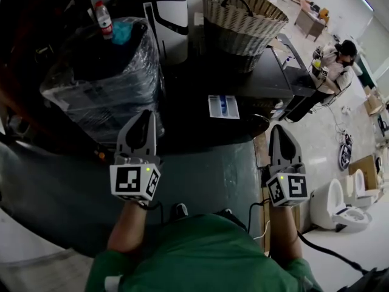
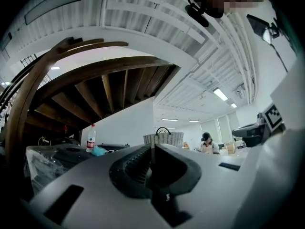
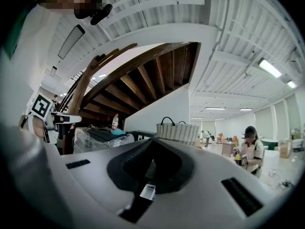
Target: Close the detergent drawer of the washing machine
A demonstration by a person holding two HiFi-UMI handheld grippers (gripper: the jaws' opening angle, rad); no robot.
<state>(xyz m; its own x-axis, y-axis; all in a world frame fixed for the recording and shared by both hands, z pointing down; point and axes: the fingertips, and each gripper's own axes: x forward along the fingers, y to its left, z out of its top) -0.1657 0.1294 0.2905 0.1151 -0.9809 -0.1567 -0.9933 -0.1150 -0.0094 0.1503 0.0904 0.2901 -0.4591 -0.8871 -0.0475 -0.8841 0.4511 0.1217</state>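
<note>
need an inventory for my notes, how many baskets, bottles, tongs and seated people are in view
wicker basket: 1
water bottle: 1
tongs: 2 (left tongs, right tongs)
seated person: 1
total: 5

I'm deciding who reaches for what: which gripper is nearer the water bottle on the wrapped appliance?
Left. The left gripper points at the wrapped appliance under the water bottle; the right gripper is well off to the bottle's right.

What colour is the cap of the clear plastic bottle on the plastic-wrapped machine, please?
Red; the clear plastic bottle's cap shows best in the head view.
</note>
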